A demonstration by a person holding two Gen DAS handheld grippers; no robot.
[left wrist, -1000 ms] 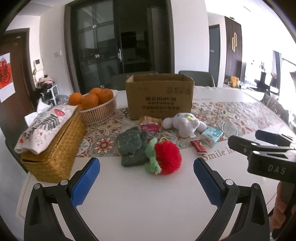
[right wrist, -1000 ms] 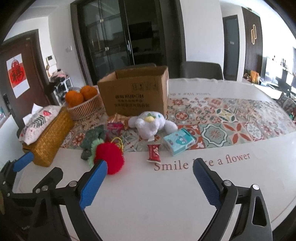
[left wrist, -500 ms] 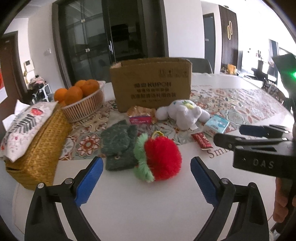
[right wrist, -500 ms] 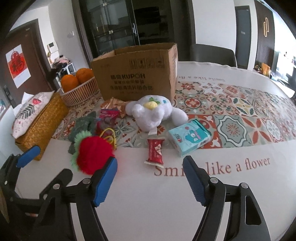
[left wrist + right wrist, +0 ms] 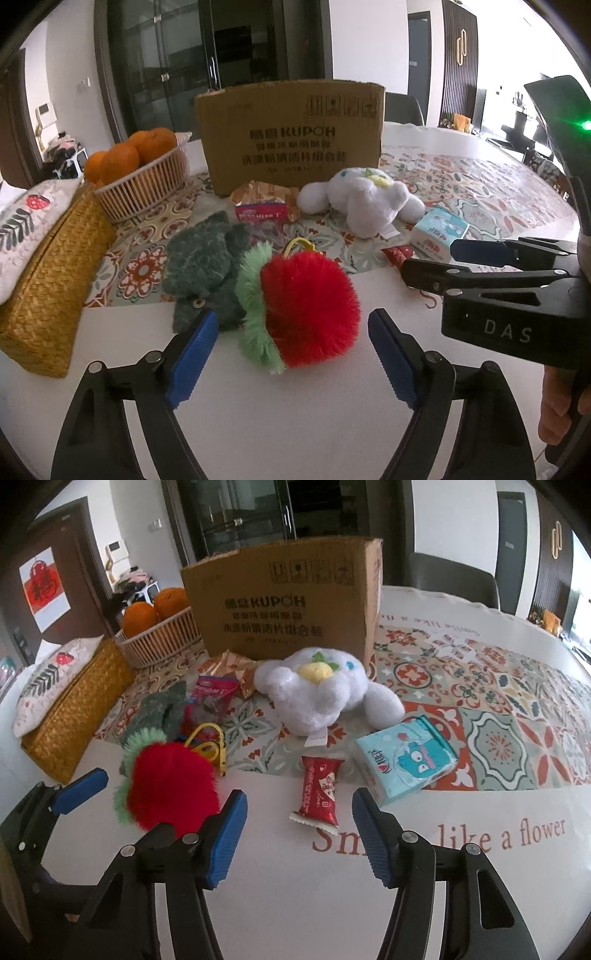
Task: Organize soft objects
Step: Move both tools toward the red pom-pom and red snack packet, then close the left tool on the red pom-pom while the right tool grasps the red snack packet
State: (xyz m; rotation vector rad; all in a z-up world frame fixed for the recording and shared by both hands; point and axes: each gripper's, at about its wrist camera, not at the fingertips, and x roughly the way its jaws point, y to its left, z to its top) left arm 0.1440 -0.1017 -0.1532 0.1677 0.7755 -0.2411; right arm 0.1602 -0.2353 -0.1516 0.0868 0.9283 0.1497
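L gripper (image 5: 291, 349) points at the red plush ball (image 5: 308, 306), which sits centre of the L wrist frame, just above and between the blue pads; pads stand apart, not pressing it, no contact seen. Jaws have just been closing, nothing clamped. Ball has a green fuzzy collar and a yellow loop at top. Dark green plush (image 5: 207, 273) lies touching the ball's left side, partly behind the L pad. White plush (image 5: 360, 201) lies upper centre-right, in front of the cardboard box (image 5: 290, 134). R gripper (image 5: 299, 834) sits lower centre of the R wrist frame, jaws part open and just been closing, nothing between the pads; the red snack packet (image 5: 319, 788) lies just above the gap, apart from both pads. In that view the red ball is lower left, beside the left-hand pad, partly behind it; contact cannot be told. Writing: box front reads "KUPOH" with Chinese text below, not legible to me; handling symbols near its top edge. R gripper body in the L view, right side, reads "DAS". Table (image 5: 295, 904) print reads "like a flower", first word partly hidden. Light blue tissue pack (image 5: 406, 758), centre-right, bears a cartoon figure and red characters. Woven basket of oranges (image 5: 144, 181) upper left; yellow wicker tissue box (image 5: 48, 288) at left edge.
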